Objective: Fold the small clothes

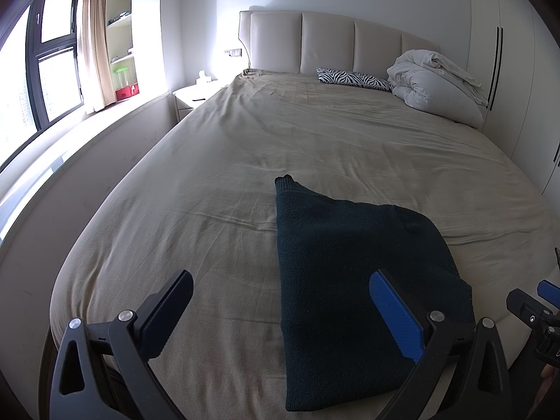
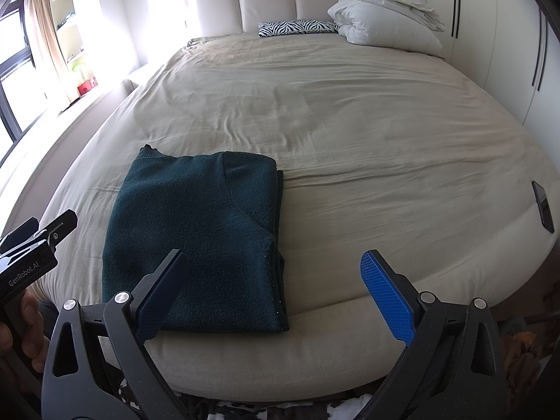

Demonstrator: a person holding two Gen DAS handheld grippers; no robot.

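A dark green knitted garment [image 1: 353, 266] lies folded into a rough rectangle on the beige bed sheet [image 1: 217, 161], near the foot of the bed. It also shows in the right wrist view [image 2: 199, 234]. One corner sticks out at its far left. My left gripper [image 1: 280, 311] is open and empty, held above the garment's near left edge. My right gripper [image 2: 273, 294] is open and empty, held above the garment's near right corner. The right gripper's fingers [image 1: 525, 301] show at the right edge of the left wrist view.
A zebra-print pillow [image 1: 353, 78] and a bundled white duvet [image 1: 437, 84] lie at the padded headboard [image 1: 329, 42]. A dark phone [image 2: 543, 206] lies at the bed's right edge. A nightstand [image 1: 190, 96] and window [image 1: 38, 80] are on the left, wardrobes [image 1: 504, 63] on the right.
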